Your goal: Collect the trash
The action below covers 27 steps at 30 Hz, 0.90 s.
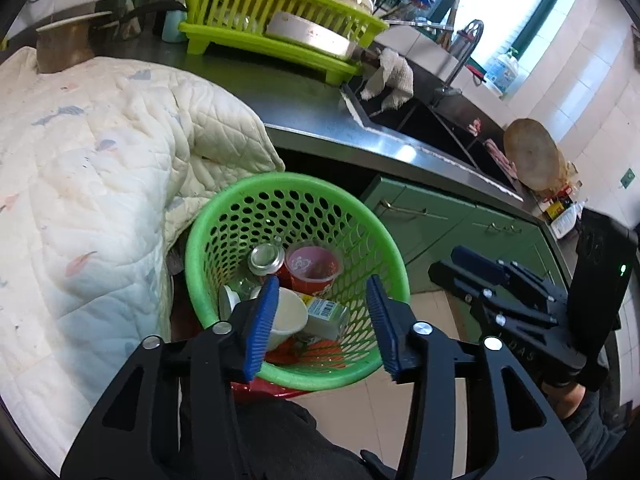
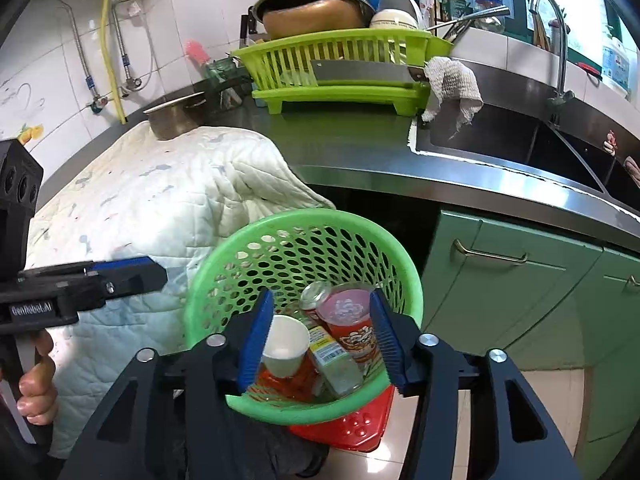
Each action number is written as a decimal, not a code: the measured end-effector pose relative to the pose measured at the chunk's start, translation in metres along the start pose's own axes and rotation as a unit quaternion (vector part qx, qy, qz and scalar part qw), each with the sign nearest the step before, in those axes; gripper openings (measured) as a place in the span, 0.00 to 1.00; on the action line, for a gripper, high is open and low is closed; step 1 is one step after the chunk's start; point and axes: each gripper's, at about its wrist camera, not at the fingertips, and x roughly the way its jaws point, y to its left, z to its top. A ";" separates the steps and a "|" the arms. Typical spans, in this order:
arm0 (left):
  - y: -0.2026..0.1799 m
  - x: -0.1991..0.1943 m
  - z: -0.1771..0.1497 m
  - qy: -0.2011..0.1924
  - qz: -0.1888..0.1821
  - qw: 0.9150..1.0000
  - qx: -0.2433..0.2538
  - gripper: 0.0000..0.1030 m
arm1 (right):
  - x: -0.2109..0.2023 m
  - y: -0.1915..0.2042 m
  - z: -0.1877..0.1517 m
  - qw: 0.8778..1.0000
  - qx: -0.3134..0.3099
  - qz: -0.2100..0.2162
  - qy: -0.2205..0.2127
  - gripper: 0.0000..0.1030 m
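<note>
**Both grippers empty over the bin: risks from here**

Left to right across the scene:

- Quilt (image 2: 152, 200): draped over something beside the counter, its edge hanging just beside the bin rim. Risk: a finger snags the fabric on a low pass and drags it into the bin.
- Left gripper (image 1: 322, 320): fingers spread apart, nothing between them, hovering above the bin mouth. The right wrist view shows it only side-on at far left.
- Green bin (image 2: 414, 280): perforated plastic, standing on a red stool (image 2: 360, 428) in front of the cabinets. Trash lies inside: a white paper cup (image 2: 284, 344), a small carton (image 2: 334, 360) with a barcode, a red snack cup (image 2: 352, 320) and a can (image 1: 264, 258). Judged light and raised, so a knock on the rim could tip it and spill the lot onto the floor.
- Right gripper (image 2: 320, 340): fingers also apart and empty, directly over the bin.
- Both grippers sit near each other; crossing paths could make them collide.
- No loose trash is visible outside the bin, so whether collection is finished cannot be told.
</note>
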 end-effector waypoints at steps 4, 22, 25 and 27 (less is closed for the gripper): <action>0.001 -0.020 0.000 -0.021 0.017 1.000 0.002 0.55 | -0.008 0.008 -0.005 1.000 -0.001 0.008 -0.004 0.58; 0.026 -0.109 -0.013 -0.109 0.161 0.981 -0.007 0.94 | -0.026 0.064 -0.001 0.999 -0.029 0.039 -0.018 0.83; 0.032 -0.123 -0.015 -0.118 0.181 0.976 -0.013 0.95 | -0.028 0.072 0.003 0.998 -0.033 0.042 -0.022 0.85; 0.035 -0.132 -0.016 -0.125 0.201 0.971 -0.012 0.95 | -0.030 0.076 0.006 0.998 -0.034 0.044 -0.025 0.85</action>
